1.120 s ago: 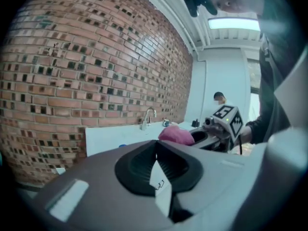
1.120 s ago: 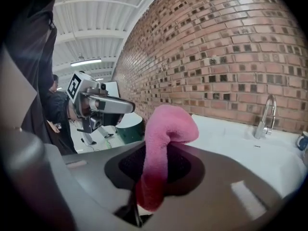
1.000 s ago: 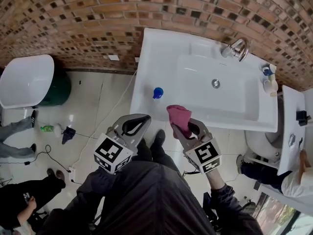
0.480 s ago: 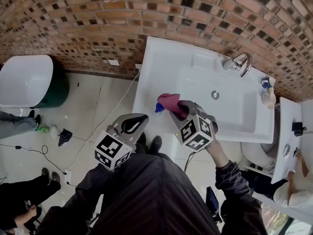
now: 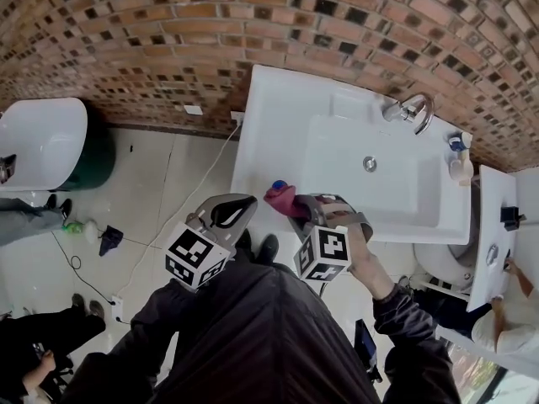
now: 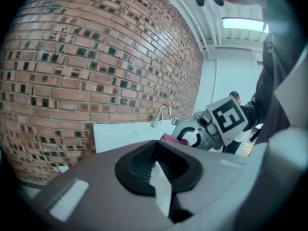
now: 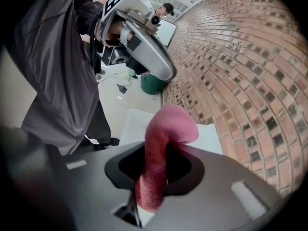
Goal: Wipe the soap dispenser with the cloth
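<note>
Clamping a pink fleecy cloth (image 5: 282,199) in the right gripper (image 5: 300,212), right against the blue-capped soap dispenser (image 5: 279,185) on the front-left rim of the white ceramic sink (image 5: 253,141). Holding the left gripper (image 5: 244,202) empty, jaws together, off that rim over open pale floor tiles (image 5: 168,192)

From your head camera only the blue cap of the soap dispenser (image 5: 279,185) shows; its body is hidden behind the pink cloth (image 5: 286,199). In the right gripper view that cloth fills the gap between the right gripper (image 7: 155,160) jaws and blocks the dispenser completely. The bottles (image 5: 459,156) at the far corner of the sink (image 5: 278,116) are too small for you to identify. The white fixture (image 5: 38,141) is cut off at the left edge. The left gripper (image 6: 155,152) body covers most of the sink in its own view.
</note>
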The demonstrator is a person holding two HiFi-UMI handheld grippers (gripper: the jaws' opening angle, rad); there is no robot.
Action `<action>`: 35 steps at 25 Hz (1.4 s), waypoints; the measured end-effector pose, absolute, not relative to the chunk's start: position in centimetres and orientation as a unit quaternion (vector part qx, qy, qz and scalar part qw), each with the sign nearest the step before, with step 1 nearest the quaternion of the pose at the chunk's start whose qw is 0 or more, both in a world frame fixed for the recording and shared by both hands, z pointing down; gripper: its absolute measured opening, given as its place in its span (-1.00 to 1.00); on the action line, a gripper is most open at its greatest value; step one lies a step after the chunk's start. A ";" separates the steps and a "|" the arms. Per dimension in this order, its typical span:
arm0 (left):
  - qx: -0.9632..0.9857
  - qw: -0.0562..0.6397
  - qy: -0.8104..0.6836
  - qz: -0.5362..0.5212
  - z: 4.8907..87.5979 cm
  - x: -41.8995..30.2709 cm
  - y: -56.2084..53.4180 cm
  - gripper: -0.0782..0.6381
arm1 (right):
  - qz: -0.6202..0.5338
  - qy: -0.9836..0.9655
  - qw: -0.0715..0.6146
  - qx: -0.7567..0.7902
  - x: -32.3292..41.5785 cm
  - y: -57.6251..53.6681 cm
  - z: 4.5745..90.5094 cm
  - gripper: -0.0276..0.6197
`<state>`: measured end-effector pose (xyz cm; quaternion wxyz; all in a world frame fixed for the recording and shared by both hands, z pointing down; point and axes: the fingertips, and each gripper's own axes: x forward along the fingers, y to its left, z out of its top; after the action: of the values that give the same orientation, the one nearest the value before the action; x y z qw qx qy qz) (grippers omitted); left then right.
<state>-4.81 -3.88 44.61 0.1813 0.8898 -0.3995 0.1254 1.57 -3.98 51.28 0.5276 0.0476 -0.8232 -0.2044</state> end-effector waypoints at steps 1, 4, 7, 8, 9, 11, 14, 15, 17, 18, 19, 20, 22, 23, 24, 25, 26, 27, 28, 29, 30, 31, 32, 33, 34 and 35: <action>0.891 0.181 -0.396 0.128 44.7 -4.7 -4.0 -0.78 | -0.199 -0.825 0.528 0.047 1.5 -3.5 51.6 -0.64; 0.897 0.174 -0.384 0.136 44.9 -4.3 -4.7 -0.78 | -0.190 -0.835 0.513 0.057 1.1 -2.7 51.8 -0.64; 0.905 0.159 -0.369 0.144 44.7 -3.6 -6.0 -0.78 | -0.167 -0.855 0.485 0.075 0.8 -1.8 51.3 -0.64; 0.908 0.152 -0.362 0.147 44.6 -3.3 -6.4 -0.78 | -0.151 -0.862 0.477 0.078 0.8 -1.3 51.5 -0.64; 0.911 0.145 -0.354 0.150 44.5 -2.9 -6.9 -0.78 | -0.130 -0.869 0.471 0.079 0.9 -0.8 52.1 -0.64; 0.918 0.135 -0.335 0.161 44.7 -2.0 -7.8 -0.78 | -0.078 -0.878 0.464 0.083 1.3 0.0 53.7 -0.64; 0.926 0.128 -0.306 0.180 45.3 -0.6 -8.8 -0.78 | -0.014 -0.887 0.451 0.098 1.7 0.1 55.4 -0.64; 0.928 0.126 -0.299 0.185 45.6 -0.2 -9.1 -0.78 | -0.005 -0.889 0.446 0.101 1.7 0.1 55.5 -0.64; 0.929 0.125 -0.287 0.198 46.2 0.5 -9.3 -0.78 | 0.002 -0.890 0.443 0.107 1.6 -0.2 55.8 -0.64; 0.929 0.127 -0.279 0.206 46.7 0.8 -9.3 -0.78 | 0.005 -0.890 0.444 0.108 1.5 -0.4 56.1 -0.64; 0.929 0.130 -0.273 0.215 47.2 1.1 -9.2 -0.78 | 0.008 -0.888 0.447 0.108 1.4 -0.6 56.6 -0.64; 0.927 0.135 -0.268 0.223 47.8 1.2 -9.0 -0.78 | 0.011 -0.886 0.451 0.105 1.3 -0.8 57.1 -0.64; 0.924 0.145 -0.266 0.233 48.7 1.4 -9.0 -0.78 | 0.018 -0.881 0.463 0.097 1.2 -1.2 58.5 -0.64; 0.923 0.148 -0.267 0.235 49.1 1.4 -9.0 -0.78 | 0.022 -0.877 0.471 0.092 1.2 -1.3 59.2 -0.64; 0.922 0.149 -0.268 0.237 49.3 1.4 -9.0 -0.78 | 0.026 -0.874 0.478 0.087 1.2 -1.3 59.9 -0.64; 0.921 0.152 -0.267 0.240 49.6 1.5 -8.9 -0.78 | 0.031 -0.870 0.486 0.082 1.2 -1.4 60.6 -0.64; 0.921 0.154 -0.264 0.243 49.8 1.5 -8.8 -0.78 | 0.038 -0.866 0.493 0.076 1.2 -1.4 61.2 -0.64; 0.920 0.157 -0.262 0.245 50.0 1.6 -8.6 -0.78 | 0.045 -0.862 0.500 0.070 1.3 -1.4 61.8 -0.64; 0.920 0.158 -0.261 0.245 50.1 1.7 -8.6 -0.78 | 0.053 -0.857 0.509 0.064 1.3 -1.4 62.4 -0.64; 0.920 0.159 -0.262 0.244 50.2 1.7 -8.6 -0.78 | 0.059 -0.852 0.517 0.059 1.4 -1.5 62.9 -0.64; 0.920 0.160 -0.263 0.243 50.2 1.7 -8.6 -0.78 | 0.064 -0.848 0.524 0.055 1.3 -1.7 63.4 -0.64; 0.920 0.160 -0.264 0.242 50.2 1.7 -8.7 -0.78 | 0.067 -0.845 0.529 0.053 1.3 -1.9 63.6 -0.64; 0.920 0.159 -0.265 0.240 50.2 1.6 -8.7 -0.78 | 0.069 -0.843 0.532 0.052 1.2 -2.0 63.8 -0.64; 0.920 0.159 -0.267 0.239 50.2 1.6 -8.8 -0.78 | 0.070 -0.841 0.534 0.050 1.1 -2.2 63.9 -0.64; 0.920 0.159 -0.267 0.238 50.2 1.5 -8.9 -0.78 | 0.069 -0.840 0.537 0.048 1.1 -2.3 64.0 -0.64; 0.921 0.160 -0.266 0.237 50.2 1.4 -8.8 -0.78 | 0.068 -0.839 0.538 0.045 1.1 -2.3 64.0 -0.64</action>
<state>1.44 -8.83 50.19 0.1604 0.9207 -0.2658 0.2366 1.15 -2.32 63.98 0.5384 0.0446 -0.8388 0.0676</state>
